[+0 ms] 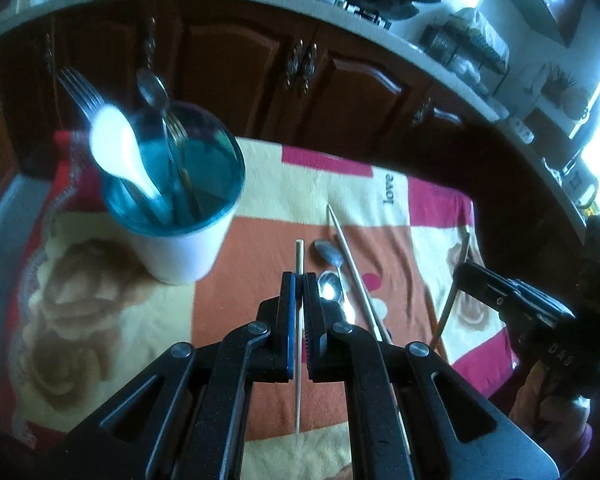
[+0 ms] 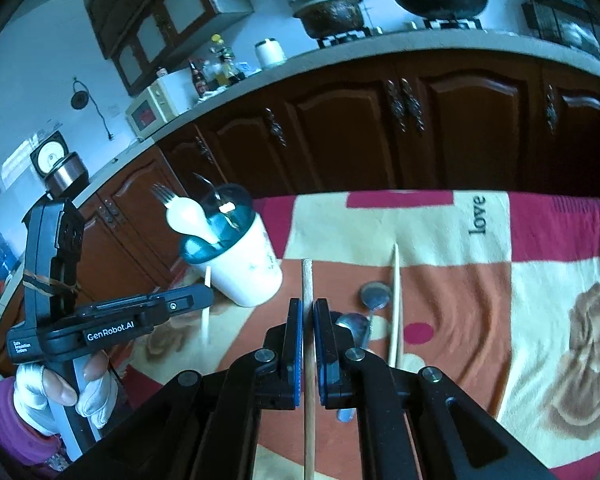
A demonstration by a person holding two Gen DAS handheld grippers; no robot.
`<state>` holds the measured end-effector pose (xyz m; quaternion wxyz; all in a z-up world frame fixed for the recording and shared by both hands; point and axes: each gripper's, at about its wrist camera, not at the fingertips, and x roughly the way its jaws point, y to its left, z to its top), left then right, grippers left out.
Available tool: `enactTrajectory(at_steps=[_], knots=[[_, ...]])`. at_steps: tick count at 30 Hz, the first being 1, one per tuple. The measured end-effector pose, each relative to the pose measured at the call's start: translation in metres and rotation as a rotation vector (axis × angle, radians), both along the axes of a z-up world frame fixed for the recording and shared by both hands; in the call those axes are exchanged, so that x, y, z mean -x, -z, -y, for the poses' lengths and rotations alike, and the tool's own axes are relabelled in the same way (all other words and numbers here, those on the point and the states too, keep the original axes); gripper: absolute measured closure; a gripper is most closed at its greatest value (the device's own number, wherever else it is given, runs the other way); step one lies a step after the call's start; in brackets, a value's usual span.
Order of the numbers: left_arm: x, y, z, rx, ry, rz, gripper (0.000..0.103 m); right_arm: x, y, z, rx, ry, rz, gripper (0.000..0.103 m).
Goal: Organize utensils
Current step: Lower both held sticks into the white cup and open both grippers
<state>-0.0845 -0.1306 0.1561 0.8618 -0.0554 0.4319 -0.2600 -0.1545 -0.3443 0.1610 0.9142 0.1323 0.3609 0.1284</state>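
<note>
Chopsticks in both grippers. My left gripper [image 1: 299, 280] is closed on a thin pale chopstick [image 1: 299, 256] that runs lengthwise between the pads, tip sticking out ahead of the fingers; my right gripper [image 2: 308, 308] is closed the same way on a second, thicker-looking chopstick [image 2: 307, 280]. Both sticks are lifted off the cloth [image 1: 260, 184]. Cup [image 1: 180, 248] stands upright on the cloth ahead and to my left, already holding forks, a white spoon [image 1: 116, 148] and others. Remaining loose on the cloth: two metal spoons [image 1: 330, 280] close together and one more long chopstick [image 1: 352, 264] just beside them. Judgement: step in hand is delivery to the cup. To do it well I should tilt each stick toward vertical over the open part of the rim, away from the white spoon, lower the end inside before releasing, and go one gripper at a time so the cup is not knocked over.
</note>
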Motion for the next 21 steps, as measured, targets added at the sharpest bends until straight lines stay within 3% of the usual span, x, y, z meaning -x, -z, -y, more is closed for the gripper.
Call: enactTrajectory(at_steps=[10, 21], knots=[[-0.018, -0.041, -0.043, 0.056, -0.065, 0.058, 0.101, -0.015, -0.048, -0.038, 0.033, -0.057, 0.086, 0.098], [-0.058, -0.109, -0.098, 0.151, -0.142, 0.121, 0.101, -0.048, -0.12, -0.063, 0.064, -0.114, 0.219, 0.098]])
